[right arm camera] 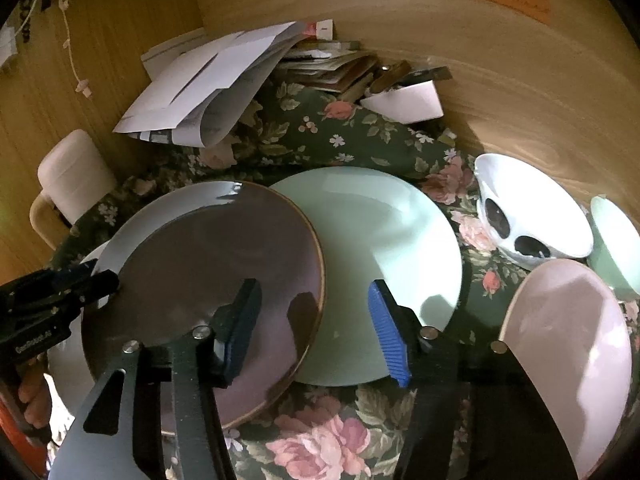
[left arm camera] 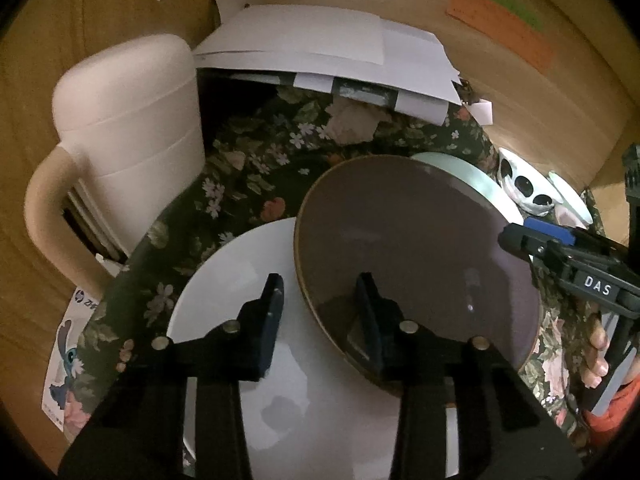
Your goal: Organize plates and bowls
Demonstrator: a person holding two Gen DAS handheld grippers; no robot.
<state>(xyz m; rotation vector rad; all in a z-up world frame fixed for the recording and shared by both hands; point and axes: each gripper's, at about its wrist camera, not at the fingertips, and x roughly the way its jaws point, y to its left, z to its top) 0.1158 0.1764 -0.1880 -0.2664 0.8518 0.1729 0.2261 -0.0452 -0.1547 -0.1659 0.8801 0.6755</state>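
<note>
**Brown plate straddled from both sides**

The floral cloth [right arm camera: 320, 452] is crowded with overlapping dishes, presumably for stacking; the brown plate [right arm camera: 208, 272] is laid across a white plate [left arm camera: 224, 280] and a green plate [right arm camera: 380, 232]; its edges are bracketed by the left gripper [left arm camera: 322, 312] and right gripper [right arm camera: 316, 320], jaws part-spread, nothing visibly pinched; bowls [right arm camera: 532, 216] are left aside.
</note>
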